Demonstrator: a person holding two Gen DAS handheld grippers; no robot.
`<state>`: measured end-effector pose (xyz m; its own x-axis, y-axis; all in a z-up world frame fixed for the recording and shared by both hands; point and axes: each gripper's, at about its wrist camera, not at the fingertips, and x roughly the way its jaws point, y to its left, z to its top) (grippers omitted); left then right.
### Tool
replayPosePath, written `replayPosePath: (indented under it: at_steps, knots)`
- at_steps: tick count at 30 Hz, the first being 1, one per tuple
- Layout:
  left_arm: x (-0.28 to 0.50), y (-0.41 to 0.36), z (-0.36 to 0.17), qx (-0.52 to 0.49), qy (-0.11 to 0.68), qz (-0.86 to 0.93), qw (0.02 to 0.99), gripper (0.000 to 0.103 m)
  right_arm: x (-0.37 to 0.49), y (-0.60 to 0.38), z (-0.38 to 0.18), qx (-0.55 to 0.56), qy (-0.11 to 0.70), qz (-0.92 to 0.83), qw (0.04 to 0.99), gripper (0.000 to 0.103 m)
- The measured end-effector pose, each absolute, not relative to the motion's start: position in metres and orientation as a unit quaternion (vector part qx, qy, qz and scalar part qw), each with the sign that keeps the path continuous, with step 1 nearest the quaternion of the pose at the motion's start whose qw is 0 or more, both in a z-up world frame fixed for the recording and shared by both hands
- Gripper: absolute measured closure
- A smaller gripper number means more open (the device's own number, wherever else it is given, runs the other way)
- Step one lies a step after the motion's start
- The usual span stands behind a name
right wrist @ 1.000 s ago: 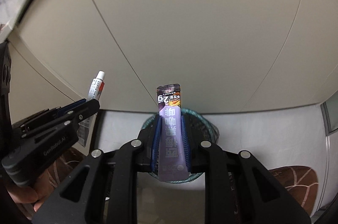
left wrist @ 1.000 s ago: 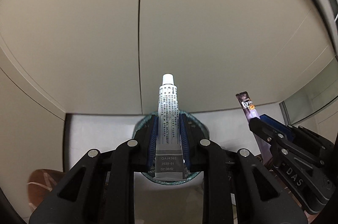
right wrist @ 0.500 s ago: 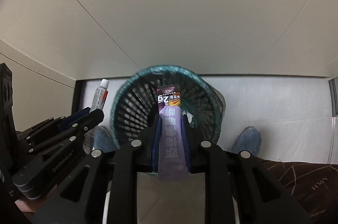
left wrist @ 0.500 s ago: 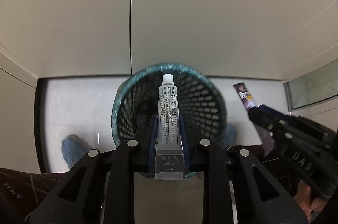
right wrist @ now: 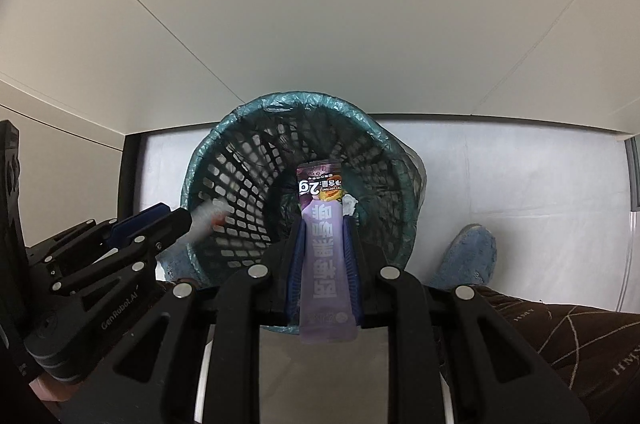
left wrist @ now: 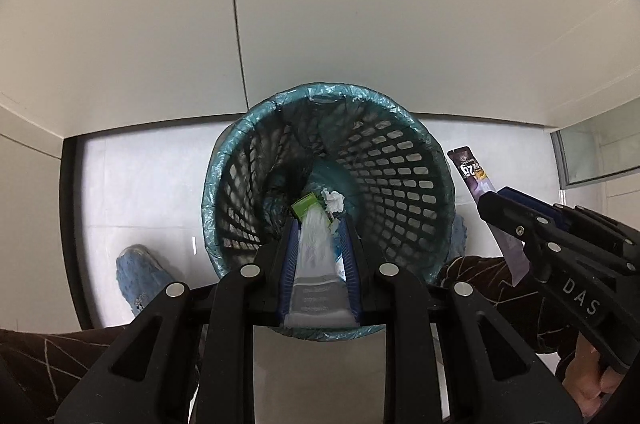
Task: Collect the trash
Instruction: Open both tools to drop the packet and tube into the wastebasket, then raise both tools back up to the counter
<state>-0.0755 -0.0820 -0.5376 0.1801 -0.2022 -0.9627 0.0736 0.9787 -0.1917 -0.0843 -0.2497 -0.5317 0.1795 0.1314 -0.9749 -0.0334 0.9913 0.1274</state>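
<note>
1. Pose: both claws aim steeply down over the mouth of the bin point(left wrist: 400, 160), side by side, right one just off its rim in the left wrist view.
2. Left claw point(left wrist: 318, 224): narrow gap, white tube point(left wrist: 316, 264) between the pads but smeared. Can't tell if it's still pinched.
3. Right claw point(right wrist: 322, 224): clamped on a purple sachet point(right wrist: 324, 264), which stands sharp and upright, top end over the bin opening.
4. Bin: black mesh w/ teal liner point(left wrist: 328, 92) (folded over the rim). At the bottom are a green packet point(left wrist: 305, 205) and a crumpled tissue point(left wrist: 334, 201).
</note>
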Motion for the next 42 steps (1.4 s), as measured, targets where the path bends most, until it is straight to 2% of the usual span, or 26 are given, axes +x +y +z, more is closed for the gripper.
replayPosePath:
  at_steps: [2,4,6,16,17,20,23,28,36,42]
  knots:
    - [-0.074,-0.080,-0.540,-0.052,0.636,-0.083,0.765,0.080,-0.083,-0.248,-0.535,0.039,0.639,0.058,0.766,0.084]
    - [-0.074,-0.076,-0.538,-0.048,0.635,-0.071,0.768,0.074,-0.084,-0.246,-0.534,0.042,0.639,0.066,0.765,0.084]
    - [-0.074,-0.072,-0.535,-0.052,0.631,-0.061,0.772,0.065,-0.084,-0.243,-0.535,0.043,0.639,0.072,0.765,0.084]
    - [-0.075,-0.051,-0.528,-0.062,0.626,-0.022,0.777,0.046,-0.076,-0.228,-0.537,0.048,0.633,0.098,0.767,0.080]
    - [-0.075,-0.050,-0.527,-0.062,0.626,-0.019,0.777,0.044,-0.076,-0.228,-0.536,0.051,0.631,0.098,0.768,0.076]
    - [-0.076,-0.049,-0.528,-0.061,0.626,-0.014,0.777,0.039,-0.076,-0.230,-0.531,0.065,0.626,0.100,0.771,0.056]
    - [-0.075,-0.050,-0.530,-0.063,0.628,-0.009,0.776,0.036,-0.075,-0.235,-0.525,0.076,0.618,0.095,0.777,0.047]
    - [-0.077,-0.048,-0.525,-0.061,0.619,-0.005,0.783,0.028,-0.073,-0.242,-0.520,0.086,0.616,0.082,0.779,0.037]
    - [-0.080,-0.046,-0.499,-0.069,0.590,-0.017,0.804,0.007,-0.076,-0.253,-0.500,0.077,0.605,0.065,0.790,0.016]
    - [-0.086,-0.050,-0.459,-0.072,0.569,-0.043,0.818,0.006,-0.080,-0.263,-0.464,0.065,0.579,0.034,0.812,0.011]
